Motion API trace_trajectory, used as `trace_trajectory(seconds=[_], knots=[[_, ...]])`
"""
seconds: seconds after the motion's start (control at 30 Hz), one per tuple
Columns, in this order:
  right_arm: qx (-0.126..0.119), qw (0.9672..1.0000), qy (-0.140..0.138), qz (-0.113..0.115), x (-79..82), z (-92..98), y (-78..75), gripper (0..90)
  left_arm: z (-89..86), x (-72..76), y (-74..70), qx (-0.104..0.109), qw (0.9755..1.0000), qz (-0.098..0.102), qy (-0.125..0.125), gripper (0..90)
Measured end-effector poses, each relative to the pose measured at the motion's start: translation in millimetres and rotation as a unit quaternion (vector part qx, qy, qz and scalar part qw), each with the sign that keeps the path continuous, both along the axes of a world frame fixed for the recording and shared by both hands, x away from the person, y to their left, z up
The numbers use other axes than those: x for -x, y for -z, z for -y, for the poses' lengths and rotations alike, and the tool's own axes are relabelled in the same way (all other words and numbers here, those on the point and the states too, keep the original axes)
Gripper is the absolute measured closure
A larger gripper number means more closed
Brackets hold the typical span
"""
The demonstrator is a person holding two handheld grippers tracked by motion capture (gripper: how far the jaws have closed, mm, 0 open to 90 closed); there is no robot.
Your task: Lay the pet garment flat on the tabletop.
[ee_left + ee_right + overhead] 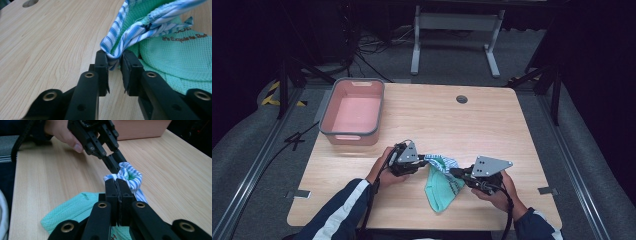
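The garment (441, 184) is a green mesh piece with a blue-and-white striped band, lying on the near middle of the counter (492, 125), between the two hands. Its striped band is lifted off the wood and stretched roughly side to side, while the green body hangs and spreads on the counter toward the person.

The left gripper (114, 58) has its fingers nearly closed on a fold of the striped band, with the cloth pinched between the pads. The right gripper (117, 182) has its fingers pressed fully together on the other side of the same band, and the stripes bunch out just beyond the tips. In the right gripper view the left gripper comes in from the top, its tips almost meeting the right one's across the bunched band, so the two grips sit close together.

The long axis of the held band runs from one gripper to the other, so both hands are equally near it. Any coming move seems to turn on drawing the two grips apart or lifting them together. A pink tub (353, 111) stands well apart at the far left corner of the counter, nearer the left hand (384, 175).
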State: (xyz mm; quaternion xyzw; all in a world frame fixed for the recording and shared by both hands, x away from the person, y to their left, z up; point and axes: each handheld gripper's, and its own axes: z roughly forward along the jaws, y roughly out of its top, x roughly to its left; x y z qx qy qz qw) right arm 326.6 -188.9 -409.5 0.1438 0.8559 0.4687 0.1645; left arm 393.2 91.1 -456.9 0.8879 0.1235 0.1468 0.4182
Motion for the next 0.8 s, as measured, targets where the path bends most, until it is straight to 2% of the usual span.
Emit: trace_trajectory(seconds=[0.37, 0.4, 0.47, 0.53, 0.7, 0.8], knots=[[-0.003, 0.9986, 0.053, 0.003, -12.1, 16.5, 1.9, 89.8, 1.6, -5.6, -6.5, 0.012, 0.9998, -0.014, 0.002, 80.0], [-0.002, 0.9982, 0.06, 0.003, -13.9, 17.7, 3.0, 89.9, 2.4, -7.4, -7.7, 0.016, 0.9996, -0.022, 0.004, 80.0], [-0.002, 0.9977, 0.068, 0.0, -19.0, 20.8, 5.4, 89.9, 3.3, -10.7, -9.2, 0.009, 0.9997, -0.022, 0.006, 80.2], [-0.001, 0.9972, 0.075, -0.003, -24.0, 22.3, 7.5, 90.0, 4.3, -14.8, -9.2, 0.012, 0.9995, -0.028, 0.004, 80.4], [-0.004, 0.9943, 0.106, 0.006, -36.3, 27.8, 9.7, 90.0, 7.3, -21.4, -13.2, 0.02, 0.9994, -0.026, -0.004, 80.5], [-0.008, 0.9936, 0.113, 0.003, -39.6, 29.7, 9.6, 90.0, 9.7, -23.9, -14.0, 0.019, 0.9994, -0.027, -0.006, 80.6]])
